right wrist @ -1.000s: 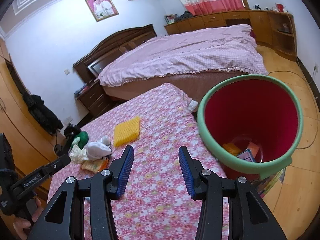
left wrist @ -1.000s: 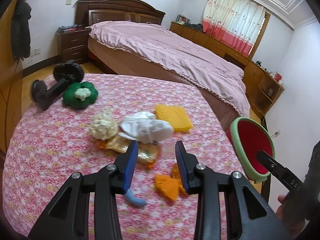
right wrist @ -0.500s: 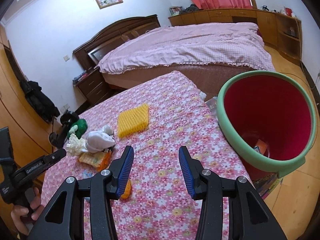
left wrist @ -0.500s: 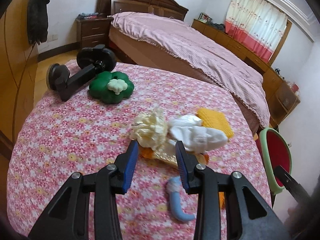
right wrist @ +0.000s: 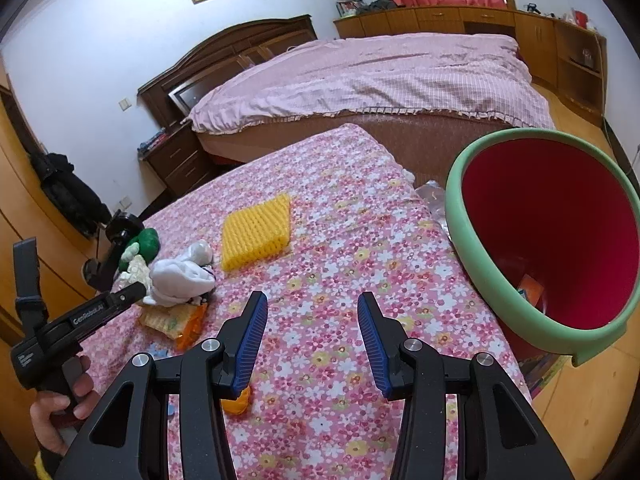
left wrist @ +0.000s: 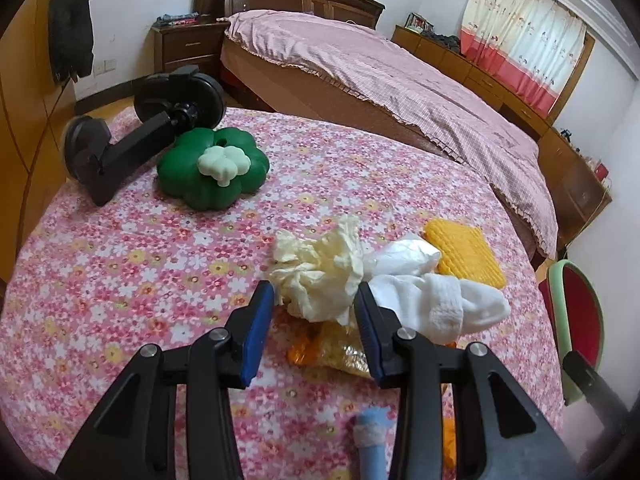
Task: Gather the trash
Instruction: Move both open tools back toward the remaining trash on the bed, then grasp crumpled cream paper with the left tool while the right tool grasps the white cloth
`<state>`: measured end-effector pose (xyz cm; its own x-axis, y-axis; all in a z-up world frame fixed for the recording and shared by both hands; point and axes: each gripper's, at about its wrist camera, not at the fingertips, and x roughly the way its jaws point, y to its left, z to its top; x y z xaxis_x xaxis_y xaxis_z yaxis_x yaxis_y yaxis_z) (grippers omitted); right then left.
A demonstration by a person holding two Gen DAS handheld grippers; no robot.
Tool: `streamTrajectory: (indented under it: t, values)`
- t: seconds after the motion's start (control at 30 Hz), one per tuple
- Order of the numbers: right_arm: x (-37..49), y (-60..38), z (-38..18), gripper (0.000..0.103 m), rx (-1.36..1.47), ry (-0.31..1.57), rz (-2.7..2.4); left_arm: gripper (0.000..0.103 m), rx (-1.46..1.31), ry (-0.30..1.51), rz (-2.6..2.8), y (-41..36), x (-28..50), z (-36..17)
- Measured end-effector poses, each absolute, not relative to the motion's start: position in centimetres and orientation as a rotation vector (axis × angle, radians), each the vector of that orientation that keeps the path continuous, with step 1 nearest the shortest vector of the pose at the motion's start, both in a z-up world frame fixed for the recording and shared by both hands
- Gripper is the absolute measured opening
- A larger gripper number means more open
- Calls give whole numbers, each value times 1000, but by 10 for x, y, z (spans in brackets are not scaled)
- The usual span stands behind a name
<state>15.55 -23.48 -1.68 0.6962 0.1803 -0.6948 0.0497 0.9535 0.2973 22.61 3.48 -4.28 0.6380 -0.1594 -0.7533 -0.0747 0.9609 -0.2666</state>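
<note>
A crumpled cream tissue (left wrist: 320, 276) lies on the flowered tablecloth beside a white sock (left wrist: 436, 300), with a gold and orange wrapper (left wrist: 336, 350) under them. My left gripper (left wrist: 314, 292) is low over this pile. Its jaws are opening, and the tissue's near edge sits between the tips without being pressed. The right wrist view shows the same left gripper (right wrist: 132, 292) reaching into the pile. My right gripper (right wrist: 312, 300) hangs open over bare cloth, nothing between its fingers. A red bin with a green rim (right wrist: 472, 256) stands off the table's right side.
A yellow foam net (left wrist: 464, 252) lies behind the sock. A green clover toy (left wrist: 212, 168) and a black mount (left wrist: 132, 148) sit at the far left. A blue scrap (left wrist: 370, 436) and an orange piece (right wrist: 236, 400) lie near the front. The bed is beyond.
My left gripper has moved down and forward to the tissue, so the pile looks bigger and closer. In the right wrist view the bin has slid toward the right.
</note>
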Motion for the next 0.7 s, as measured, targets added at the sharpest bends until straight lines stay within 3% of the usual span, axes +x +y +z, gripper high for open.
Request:
streamTrajectory:
  t: [0.07, 0.13, 0.33, 0.7]
  values:
    - [158, -234, -18, 48, 304, 806, 75, 41, -287, 871, -54, 35, 227, -44]
    - [160, -232, -19, 48, 301, 810, 75, 30, -301, 860, -70, 36, 227, -44]
    - [164, -222, -19, 48, 286, 816, 93, 23, -338, 841, -97, 43, 223, -41]
    - [180, -177, -8, 48, 224, 799, 190, 23, -356, 783, -39, 73, 197, -27]
